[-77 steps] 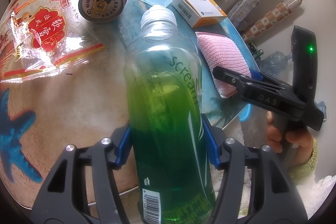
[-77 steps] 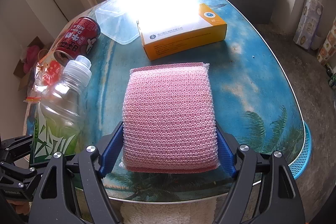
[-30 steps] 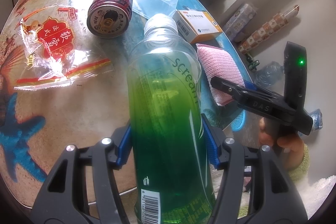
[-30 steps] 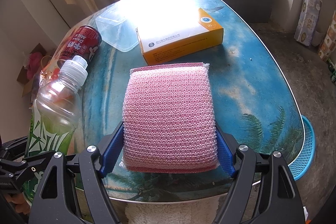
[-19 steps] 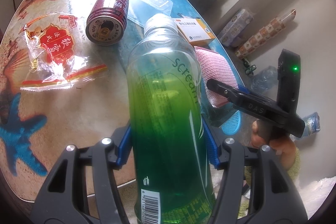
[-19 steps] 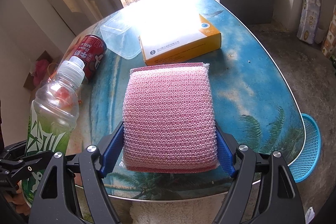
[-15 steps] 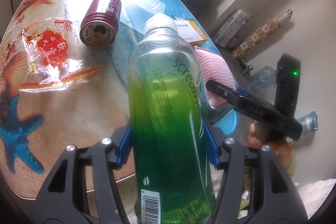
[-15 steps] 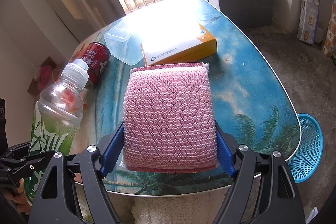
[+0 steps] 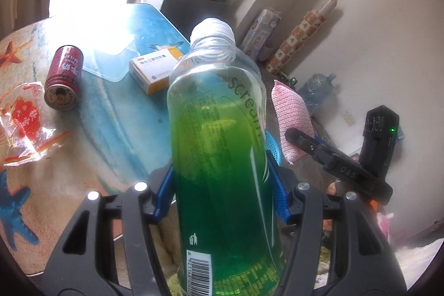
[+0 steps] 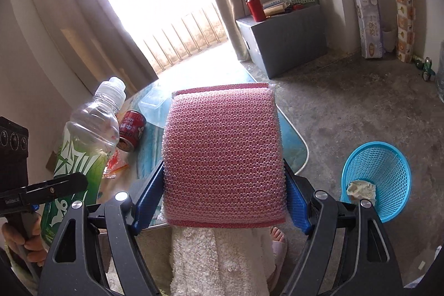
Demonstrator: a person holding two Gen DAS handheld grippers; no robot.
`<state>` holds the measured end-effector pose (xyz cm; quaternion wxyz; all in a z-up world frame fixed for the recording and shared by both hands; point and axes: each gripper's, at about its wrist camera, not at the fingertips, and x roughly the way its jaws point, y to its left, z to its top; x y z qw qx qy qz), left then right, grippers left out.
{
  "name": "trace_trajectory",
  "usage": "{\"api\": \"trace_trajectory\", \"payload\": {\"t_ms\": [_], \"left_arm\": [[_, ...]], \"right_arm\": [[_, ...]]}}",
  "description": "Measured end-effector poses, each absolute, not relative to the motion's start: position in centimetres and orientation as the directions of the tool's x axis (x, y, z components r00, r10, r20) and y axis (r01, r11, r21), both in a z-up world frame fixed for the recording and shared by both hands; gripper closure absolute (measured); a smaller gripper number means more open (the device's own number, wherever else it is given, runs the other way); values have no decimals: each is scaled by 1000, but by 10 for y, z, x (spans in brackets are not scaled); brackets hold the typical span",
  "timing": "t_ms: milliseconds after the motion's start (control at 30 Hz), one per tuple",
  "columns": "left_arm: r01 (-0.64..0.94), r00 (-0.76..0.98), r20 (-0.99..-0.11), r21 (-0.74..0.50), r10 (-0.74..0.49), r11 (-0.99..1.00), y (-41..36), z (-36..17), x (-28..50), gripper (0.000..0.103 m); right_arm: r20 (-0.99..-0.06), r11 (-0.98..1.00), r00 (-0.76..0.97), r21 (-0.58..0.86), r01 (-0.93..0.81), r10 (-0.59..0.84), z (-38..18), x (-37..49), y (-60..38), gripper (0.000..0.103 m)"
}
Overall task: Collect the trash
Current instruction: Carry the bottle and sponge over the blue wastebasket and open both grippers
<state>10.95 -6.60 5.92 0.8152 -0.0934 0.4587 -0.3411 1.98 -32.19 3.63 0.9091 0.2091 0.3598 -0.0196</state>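
Note:
My left gripper [image 9: 222, 192] is shut on a clear plastic bottle [image 9: 219, 135] with green liquid and a white cap, held above the table edge. That bottle [image 10: 83, 149] also shows at the left of the right wrist view. My right gripper [image 10: 224, 197] is shut on a pink mesh sponge [image 10: 223, 154], lifted off the table; the same sponge [image 9: 291, 115] appears right of the bottle in the left wrist view. A blue mesh bin [image 10: 380, 179] stands on the floor at the right, with crumpled paper inside.
On the beach-print table [image 9: 116, 113] lie a red drink can [image 9: 63, 76], a clear red-printed wrapper [image 9: 26, 124], an orange and white box [image 9: 158, 68] and a clear plastic lid [image 9: 111, 57]. A grey cabinet [image 10: 285, 40] stands behind. A slippered foot [image 10: 277, 237] shows below the sponge.
Both grippers rose and swung right, away from the table, each keeping its load. The sponge now hangs past the table edge, and the blue bin has come fully into the right wrist view.

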Motion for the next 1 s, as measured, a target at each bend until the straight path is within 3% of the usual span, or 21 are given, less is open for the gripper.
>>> {"api": "trace_trajectory", "payload": {"t_ms": [367, 633, 800, 1000], "left_arm": [[618, 106, -719, -494, -687, 611, -187, 26, 114, 47], [681, -71, -741, -525, -668, 511, -303, -17, 122, 47], [684, -141, -788, -515, -600, 516, -369, -73, 127, 47], [676, -162, -856, -459, -491, 577, -431, -156, 160, 47]], "right_arm": [[-755, 752, 649, 374, 543, -94, -32, -83, -412, 27], [-812, 620, 554, 342, 706, -182, -84, -101, -481, 27], [-825, 541, 545, 393, 743, -148, -122, -99, -526, 27], [-815, 436, 579, 523, 733, 6, -184, -74, -580, 27]]}}
